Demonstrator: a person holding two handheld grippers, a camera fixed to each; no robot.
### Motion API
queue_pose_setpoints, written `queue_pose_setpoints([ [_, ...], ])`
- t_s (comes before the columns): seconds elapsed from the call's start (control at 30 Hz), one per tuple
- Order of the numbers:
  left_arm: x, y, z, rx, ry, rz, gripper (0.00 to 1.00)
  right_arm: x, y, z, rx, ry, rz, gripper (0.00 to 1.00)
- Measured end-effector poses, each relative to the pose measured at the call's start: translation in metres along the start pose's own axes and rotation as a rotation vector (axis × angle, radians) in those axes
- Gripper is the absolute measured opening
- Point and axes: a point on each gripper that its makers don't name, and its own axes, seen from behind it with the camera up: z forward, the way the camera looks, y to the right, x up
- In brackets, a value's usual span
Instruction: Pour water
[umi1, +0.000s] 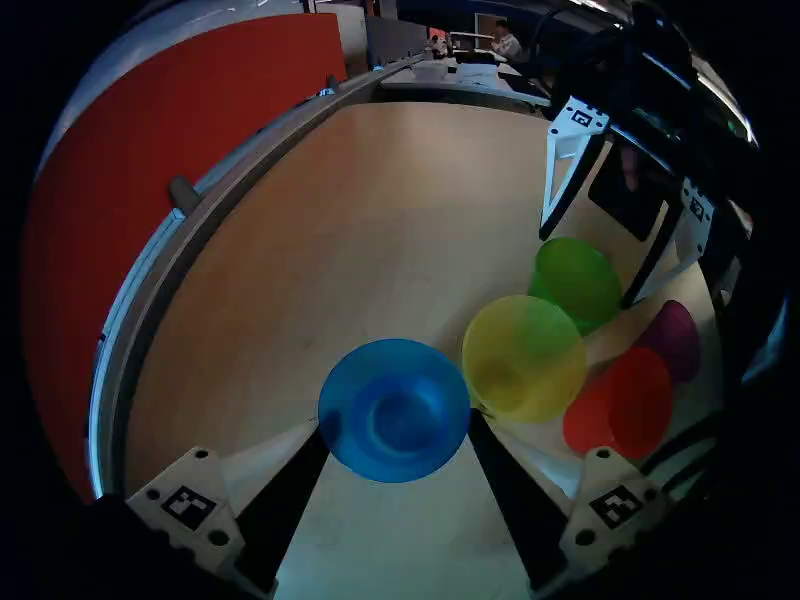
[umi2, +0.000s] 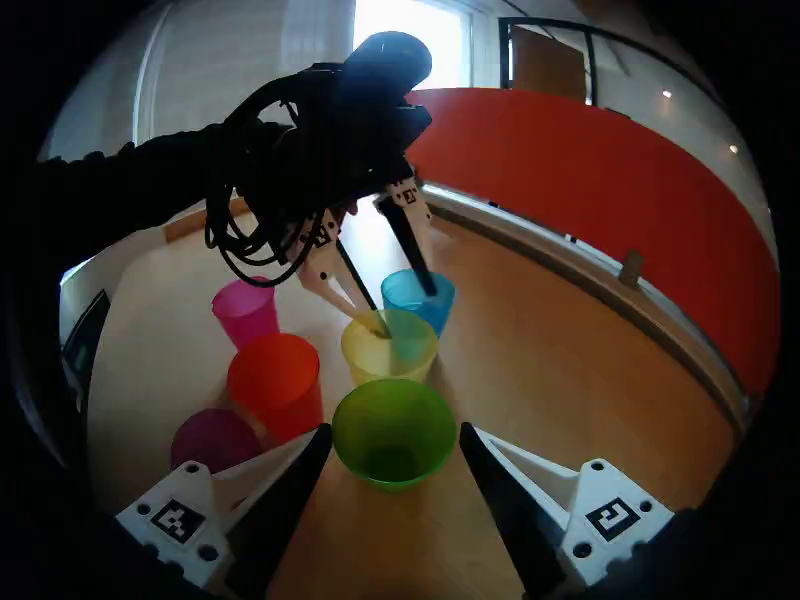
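Presently, the only print on view is the square black-and-white markers (umi1: 190, 505) on the finger bases of both tools, which are patterns rather than lettering.

Left gripper (umi1: 397, 430): in the left gripper view its fingers rise from the bottom edge, spread wide, with the blue cup (umi1: 393, 410) between the tips. The cup rim meets both tips, but I cannot tell whether they press on it. In the right gripper view this tool hangs from the upper left, angled steeply down. A dark-sleeved arm (umi2: 130, 190) holds it, and looped cables (umi2: 235, 240) hang beside it.

Right gripper (umi2: 394, 430): its fingers are likewise apart, with the green cup (umi2: 394, 432) between them at bottom centre. The tips sit at the rim on either side. Whether they clamp it cannot be told.

Cup layout, right gripper view: the yellow cup (umi2: 389, 345) stands just above the green one, touching or nearly touching the blue cup behind it. The red cup (umi2: 275, 385) is left of centre, the pink cup (umi2: 245, 312) above it and the purple cup (umi2: 215, 440) at lower left. All stand upright, mouths open. Whether any holds water cannot be told.

Surface: a light wooden table (umi1: 400, 200). A red partition panel (umi1: 170, 200) runs along its far edge, on the left of the left gripper view. A bright window (umi2: 410, 30) is at top centre of the right gripper view.
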Motion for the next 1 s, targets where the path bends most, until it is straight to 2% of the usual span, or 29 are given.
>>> queue_pose_setpoints([
  [0.23,0.0031,0.0003,0.0006,0.0,0.011,0.001,0.95,0.0,0.0006,0.0002,-0.001,0.001,0.0,1.0],
  [0.37,0.0045,0.0011,0.0004,-0.006,0.017,-0.005,0.86,0.0003,0.0009,-0.0002,-0.001,0.003,0.0,0.99],
  [1.0,0.003,0.0062,-0.0021,-0.008,0.025,0.009,0.85,0.0009,0.0017,-0.0015,-0.003,0.005,0.002,0.99],
])
